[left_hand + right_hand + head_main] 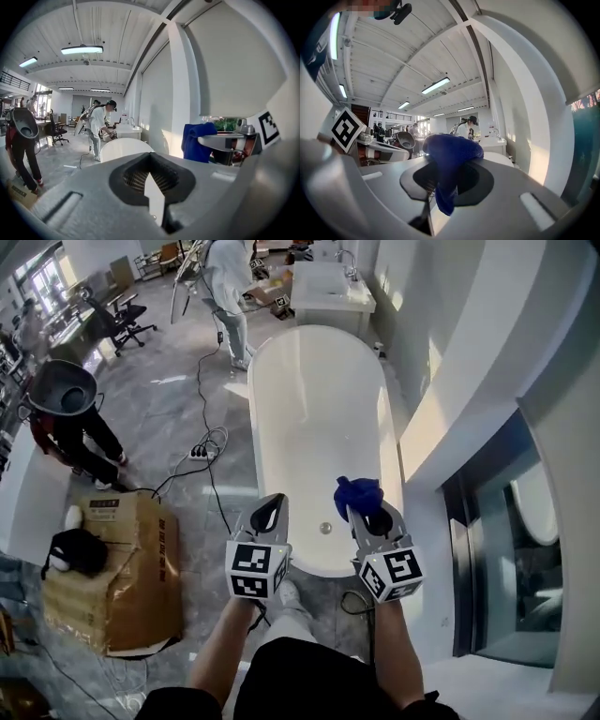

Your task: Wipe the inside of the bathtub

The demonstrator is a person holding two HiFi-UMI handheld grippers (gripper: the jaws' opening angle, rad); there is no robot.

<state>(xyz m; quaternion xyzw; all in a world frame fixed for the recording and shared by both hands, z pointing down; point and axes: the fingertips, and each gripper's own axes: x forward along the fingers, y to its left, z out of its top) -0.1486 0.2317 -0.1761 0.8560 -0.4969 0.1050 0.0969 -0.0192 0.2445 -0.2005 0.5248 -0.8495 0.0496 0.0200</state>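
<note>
Right fingers [515, 187] pinch blue cloth [358, 491] over bathtub [314, 418] near end.

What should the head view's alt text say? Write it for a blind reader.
From above, the right gripper clamps a crumpled blue cloth over the near end of a white oval bathtub; the left gripper, shut and empty, hovers beside it.

Cardboard box [127, 582], perhaps power strip [199, 454]

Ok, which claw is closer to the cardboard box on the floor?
Left. The left claw hangs by the tub at its near end, on the side toward the box. The right claw, shut on a cloth, is farther right, beyond the left one.
</note>
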